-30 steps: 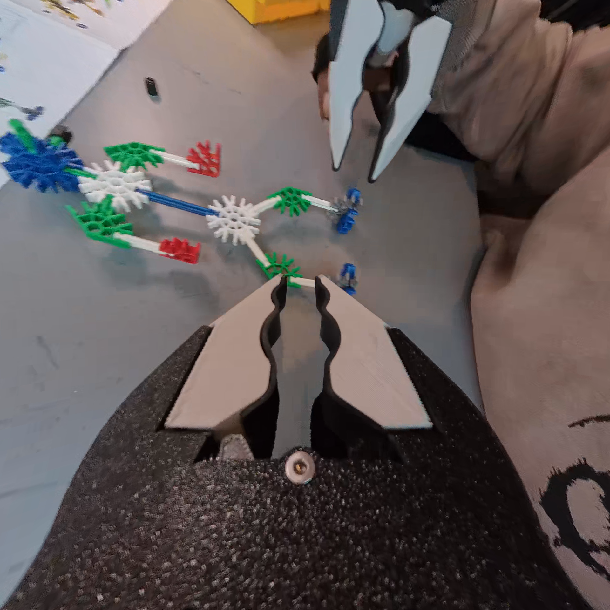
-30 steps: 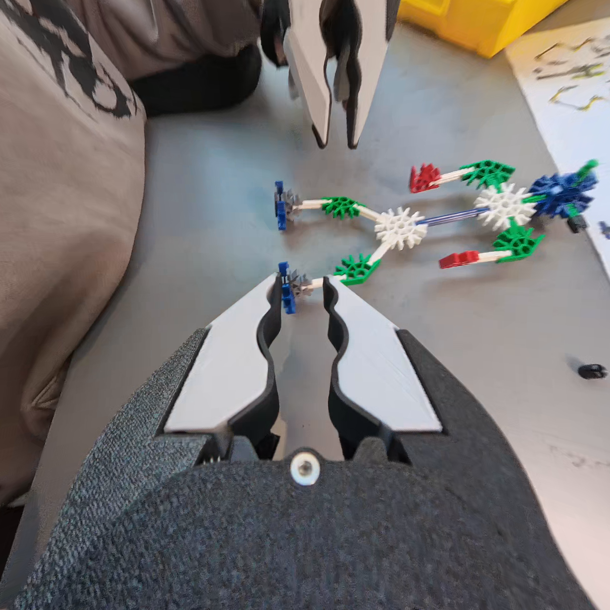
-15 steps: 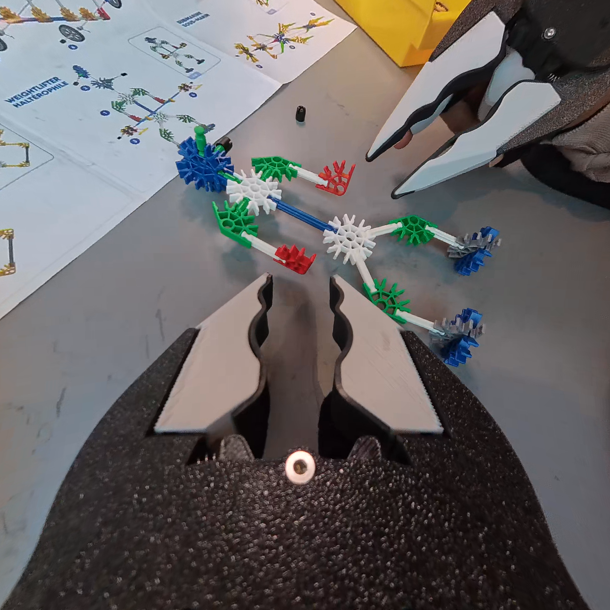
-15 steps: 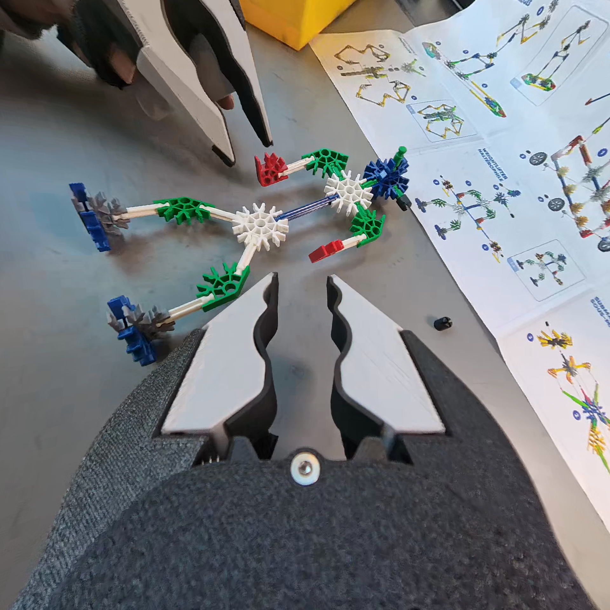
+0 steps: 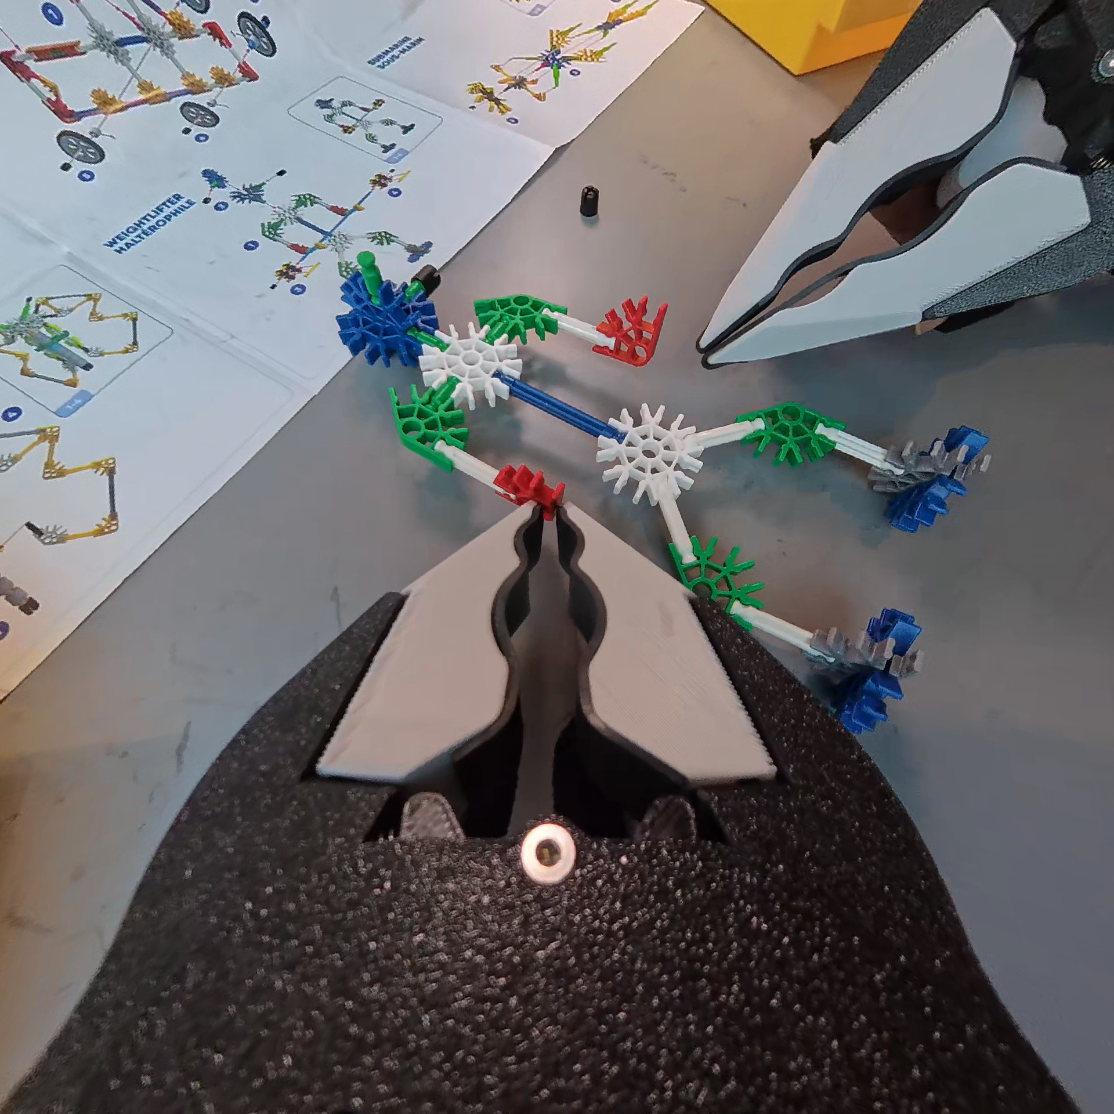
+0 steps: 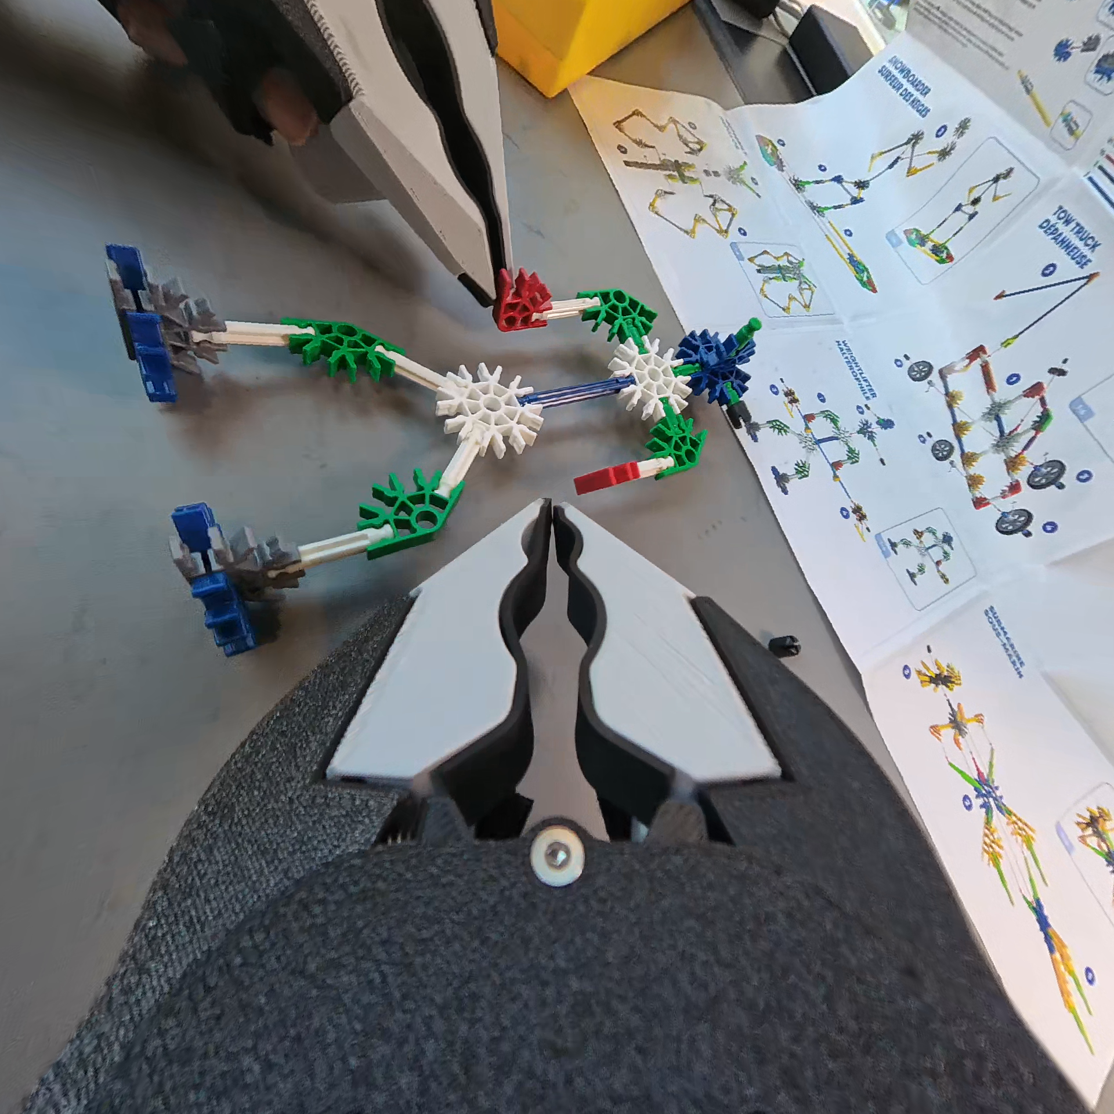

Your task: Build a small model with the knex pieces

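A stick figure of plastic rods and snowflake connectors (image 5: 648, 452) lies flat on the grey table (image 5: 241, 603); it also shows in the right wrist view (image 6: 488, 410). It has a blue head (image 5: 386, 319), green joints, red hand pieces and blue-grey feet. My left gripper (image 5: 545, 511) is shut on the tip of one red hand piece (image 5: 527, 482), seen from the other side in the right wrist view (image 6: 521, 301). My right gripper (image 6: 550, 505) is shut and empty, its tips just short of the other red hand piece (image 6: 606, 476).
A white instruction sheet (image 5: 151, 271) lies beside the figure's head, also in the right wrist view (image 6: 934, 361). A yellow box (image 6: 572, 42) stands at the far edge. A small black piece (image 5: 589, 201) lies loose on the table. A gloved hand (image 6: 265, 90) holds the left gripper. One gripper's finger ends stand about 9 cm off the other's.
Both grippers have closed from open. The left gripper moved forward and closed on a red hand piece. The right gripper closed with its tips beside the other red piece.
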